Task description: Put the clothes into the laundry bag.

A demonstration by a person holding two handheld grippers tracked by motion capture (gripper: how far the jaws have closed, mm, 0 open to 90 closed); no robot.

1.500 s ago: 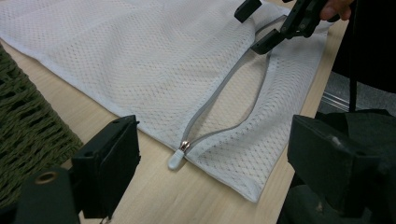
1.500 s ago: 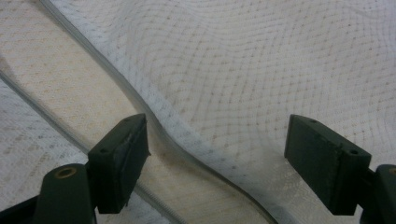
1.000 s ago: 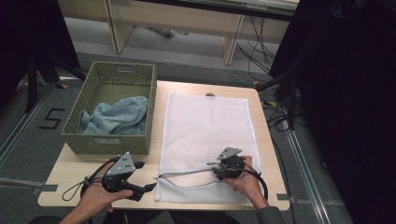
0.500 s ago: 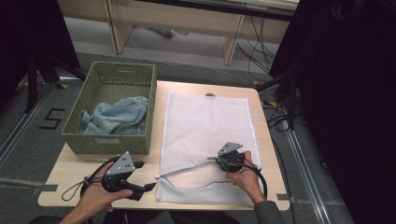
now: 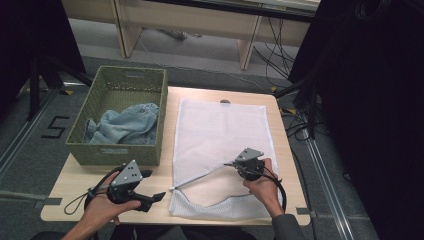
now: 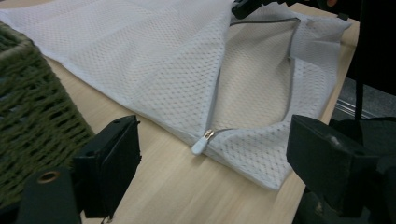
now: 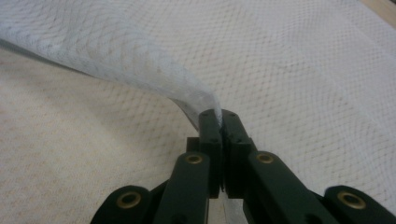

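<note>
A white mesh laundry bag [image 5: 220, 130] lies flat on the wooden table [image 5: 75, 187], its zippered mouth at the near edge. My right gripper [image 5: 232, 164] is shut on the upper layer's zipper edge [image 7: 205, 100] and holds it raised, so the mouth gapes and bare table wood shows in the gap. In its own view the right gripper [image 7: 218, 116] pinches the mesh between closed jaws. My left gripper [image 5: 154, 185] rests open at the front left. Its own view has the left gripper [image 6: 212, 158] straddling, at a short distance, the white zipper pull [image 6: 200, 147] at the bag's near corner.
A green woven basket [image 5: 120, 72] stands at the table's left side, holding crumpled light-blue denim cloth [image 5: 125, 125]. Its wall [image 6: 28, 102] sits close beside my left jaw. Cables and table legs lie on the floor beyond the far edge.
My right gripper has drawn the bag's upper edge slightly up and away from the front edge, widening the mouth. The left gripper has stayed put.
</note>
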